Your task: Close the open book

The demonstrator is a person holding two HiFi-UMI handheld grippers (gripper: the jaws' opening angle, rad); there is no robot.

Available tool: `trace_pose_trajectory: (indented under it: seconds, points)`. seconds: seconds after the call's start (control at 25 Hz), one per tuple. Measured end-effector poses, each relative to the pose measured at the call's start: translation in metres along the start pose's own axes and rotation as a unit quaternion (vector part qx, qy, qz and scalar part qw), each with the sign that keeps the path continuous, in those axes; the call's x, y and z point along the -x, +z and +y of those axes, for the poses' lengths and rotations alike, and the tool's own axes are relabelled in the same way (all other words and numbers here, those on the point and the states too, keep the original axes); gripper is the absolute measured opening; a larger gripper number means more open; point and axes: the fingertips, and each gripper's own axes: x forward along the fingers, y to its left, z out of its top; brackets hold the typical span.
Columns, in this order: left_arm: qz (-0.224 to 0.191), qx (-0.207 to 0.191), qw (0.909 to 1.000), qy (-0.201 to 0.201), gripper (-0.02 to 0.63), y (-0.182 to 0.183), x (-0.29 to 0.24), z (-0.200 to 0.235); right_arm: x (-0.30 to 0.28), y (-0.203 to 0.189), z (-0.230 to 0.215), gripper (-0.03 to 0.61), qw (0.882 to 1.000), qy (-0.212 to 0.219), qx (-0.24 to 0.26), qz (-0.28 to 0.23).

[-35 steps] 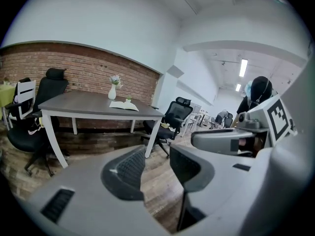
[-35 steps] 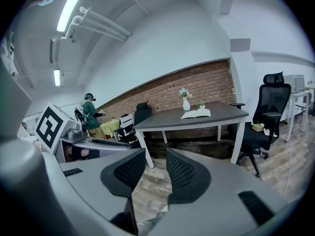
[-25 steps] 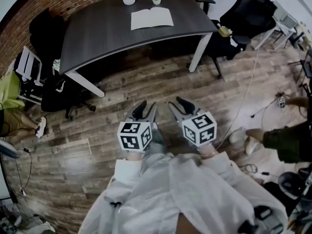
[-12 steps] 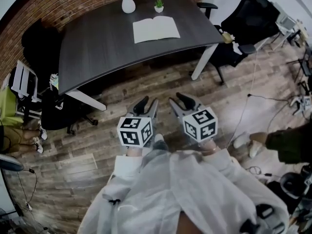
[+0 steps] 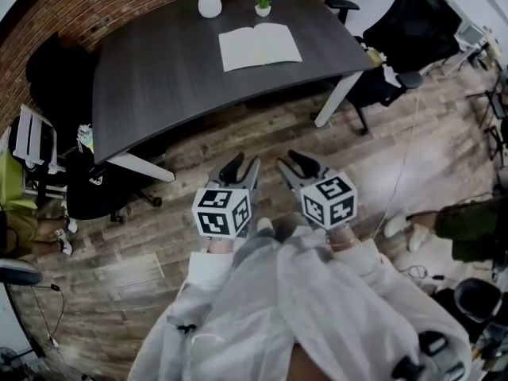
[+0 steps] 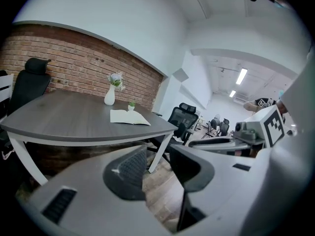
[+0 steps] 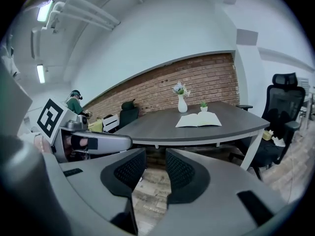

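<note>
The open book lies flat with pale pages up on the dark grey table, toward its far side; it also shows in the left gripper view and the right gripper view. My left gripper and right gripper hover side by side over the wooden floor, well short of the table's near edge. Both stand open with nothing between their jaws. In the left gripper view the left gripper points at the table, as does the right gripper in its own view.
A white vase with flowers and a small potted plant stand behind the book. Black office chairs sit right of the table and another at its left. A person's arm shows at the right edge.
Both grippers have moved forward together toward the table; the table and book now sit lower and nearer in the head view. The jaws are unchanged.
</note>
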Motion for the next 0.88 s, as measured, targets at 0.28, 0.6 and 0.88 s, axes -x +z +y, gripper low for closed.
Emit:
trace_pose_trajectory:
  seconds: [0.28,0.6,0.88]
  points:
    - [0.005,0.014,0.9999,-0.001,0.137,-0.001,-0.011,0.012,-0.012,0.002,-0.008,0.112,1.000,0.000,-0.010,0.005]
    - [0.012,0.017,0.9998,0.007,0.137,0.014,-0.045,0.034,-0.040,0.015,-0.041,0.112,1.000,-0.003,-0.016,0.004]
    - [0.008,0.020,0.9996,0.017,0.137,0.047,-0.095,0.062,-0.084,0.049,-0.082,0.112,1.000,0.007,-0.007,0.000]
